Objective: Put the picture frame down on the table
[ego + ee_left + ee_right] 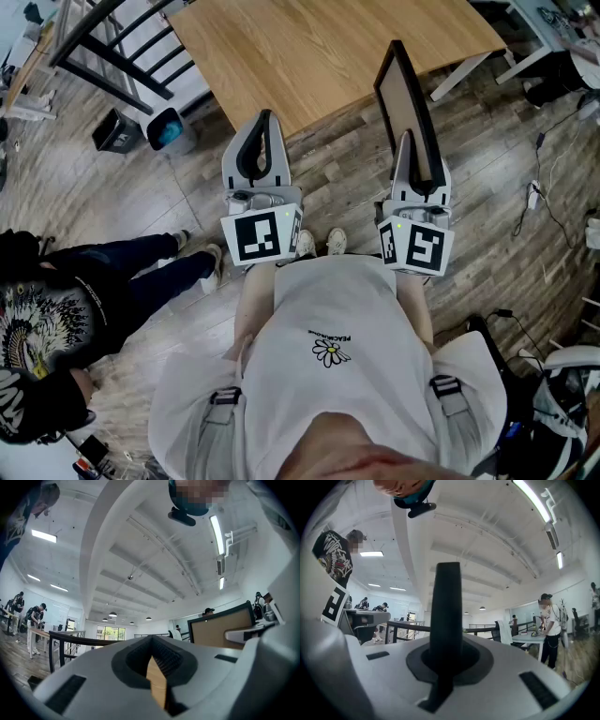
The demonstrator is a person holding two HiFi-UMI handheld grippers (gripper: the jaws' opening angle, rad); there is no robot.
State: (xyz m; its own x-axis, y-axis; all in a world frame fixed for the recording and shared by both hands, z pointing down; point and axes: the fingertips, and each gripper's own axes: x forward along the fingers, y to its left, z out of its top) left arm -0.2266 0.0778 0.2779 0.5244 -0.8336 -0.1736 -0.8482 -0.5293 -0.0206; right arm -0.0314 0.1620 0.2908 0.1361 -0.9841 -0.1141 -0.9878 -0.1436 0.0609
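My right gripper is shut on the black picture frame, which stands upright on edge with its brown backing toward the left. In the right gripper view the frame's black edge rises straight up from between the jaws. It also shows at the right of the left gripper view as a brown panel with a black rim. My left gripper is shut with nothing in it, its tips at the near edge of the wooden table. Both grippers are held level in front of the person's chest.
A black metal rack stands left of the table over a small bin with a blue liner. A person in dark clothes crouches at the lower left. Cables lie on the wood floor at the right.
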